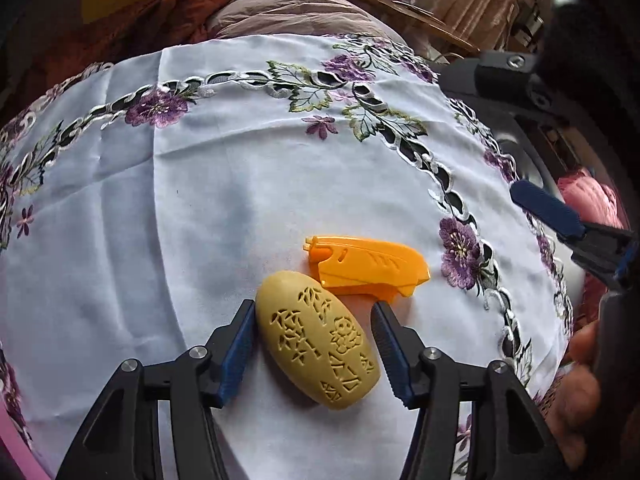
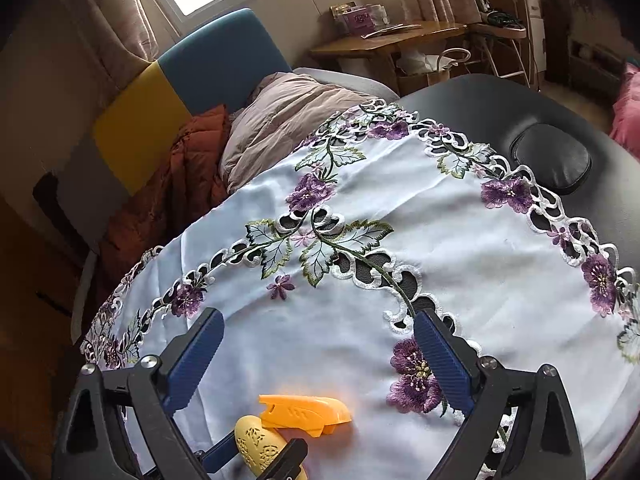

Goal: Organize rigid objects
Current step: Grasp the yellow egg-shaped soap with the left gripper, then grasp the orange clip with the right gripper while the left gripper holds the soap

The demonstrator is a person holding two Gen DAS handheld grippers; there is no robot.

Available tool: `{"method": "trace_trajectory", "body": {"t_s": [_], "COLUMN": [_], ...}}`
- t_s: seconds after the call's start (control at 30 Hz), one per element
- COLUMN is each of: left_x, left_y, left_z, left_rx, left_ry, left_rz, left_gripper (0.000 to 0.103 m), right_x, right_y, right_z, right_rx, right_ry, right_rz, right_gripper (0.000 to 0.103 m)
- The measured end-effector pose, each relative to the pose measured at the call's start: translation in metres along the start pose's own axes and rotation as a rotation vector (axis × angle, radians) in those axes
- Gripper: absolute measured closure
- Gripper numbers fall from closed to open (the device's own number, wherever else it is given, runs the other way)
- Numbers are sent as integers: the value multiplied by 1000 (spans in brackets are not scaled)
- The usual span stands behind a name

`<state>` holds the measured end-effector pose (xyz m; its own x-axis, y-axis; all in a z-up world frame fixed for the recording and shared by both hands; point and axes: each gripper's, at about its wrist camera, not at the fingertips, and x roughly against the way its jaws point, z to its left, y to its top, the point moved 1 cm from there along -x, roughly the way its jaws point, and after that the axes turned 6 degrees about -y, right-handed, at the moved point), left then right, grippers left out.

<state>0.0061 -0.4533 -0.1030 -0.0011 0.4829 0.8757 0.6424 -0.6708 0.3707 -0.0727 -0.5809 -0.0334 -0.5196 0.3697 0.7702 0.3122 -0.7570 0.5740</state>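
Observation:
A yellow-tan oval block [image 1: 316, 340] with carved patterns lies on the white embroidered tablecloth [image 1: 192, 200]. My left gripper [image 1: 314, 312] is open and straddles it; the left pad [image 1: 240, 344] sits against its side, and the right pad [image 1: 390, 354] stands a little apart. An orange plastic piece [image 1: 368, 264] lies just beyond the block, touching its far end. In the right wrist view, my right gripper [image 2: 318, 360] hangs open above the cloth with nothing between its fingers. The orange piece [image 2: 304, 412] and the oval block [image 2: 256, 444] lie below it, near the bottom edge.
The cloth covers a black padded table [image 2: 520, 112] with a cushion insert [image 2: 552, 164]. Beyond the far edge are a pink quilt [image 2: 280, 120], a rust-coloured quilt [image 2: 188, 168] and a wooden desk [image 2: 392, 40]. A hand [image 1: 576, 396] holds the right gripper.

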Motion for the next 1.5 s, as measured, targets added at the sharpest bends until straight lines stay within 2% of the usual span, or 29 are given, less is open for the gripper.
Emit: {"method": "trace_trajectory", "body": {"t_s": [0.1,0.3,0.53,0.63,0.67,0.87,1.03,1.13,1.2,1.27,1.37,1.5], "left_x": [8,48,77,77,74,71,69,67,69,72,77,79], "left_y": [-10,-36,-75,-80,-79,-81,-82,-85,-89,-93,-98,-98], "left_z": [5,49,91,94,94,85,83,81,80,85,88,92], "left_rx": [-66,-14,40,38,36,-17,-44,-75,-83,-55,-41,-31], "left_ry": [-2,6,8,-8,-7,14,46,64,74,68,49,18], "left_rz": [-18,-92,-143,-142,-120,-110,-110,-133,-148,-164,-171,-161], "left_gripper": [61,68,68,65,64,61,60,60,60,60,60,60], "right_x": [-3,-17,-30,-34,-35,-43,-47,-49,-48,-47,-43,-44], "right_y": [0,-7,-22,-27,-30,-45,-50,-50,-47,-44,-40,-41], "right_z": [-1,8,21,27,30,44,48,50,49,46,42,49], "right_rx": [-2,48,137,178,196,301,314,274,243,232,202,258], "right_ry": [-7,0,-14,-23,-23,-46,-1,99,135,102,105,66], "right_rz": [12,89,170,202,214,265,303,330,326,296,273,259], "right_gripper": [7,6,6,6,6,7,7,9,10,10,10,10]}}
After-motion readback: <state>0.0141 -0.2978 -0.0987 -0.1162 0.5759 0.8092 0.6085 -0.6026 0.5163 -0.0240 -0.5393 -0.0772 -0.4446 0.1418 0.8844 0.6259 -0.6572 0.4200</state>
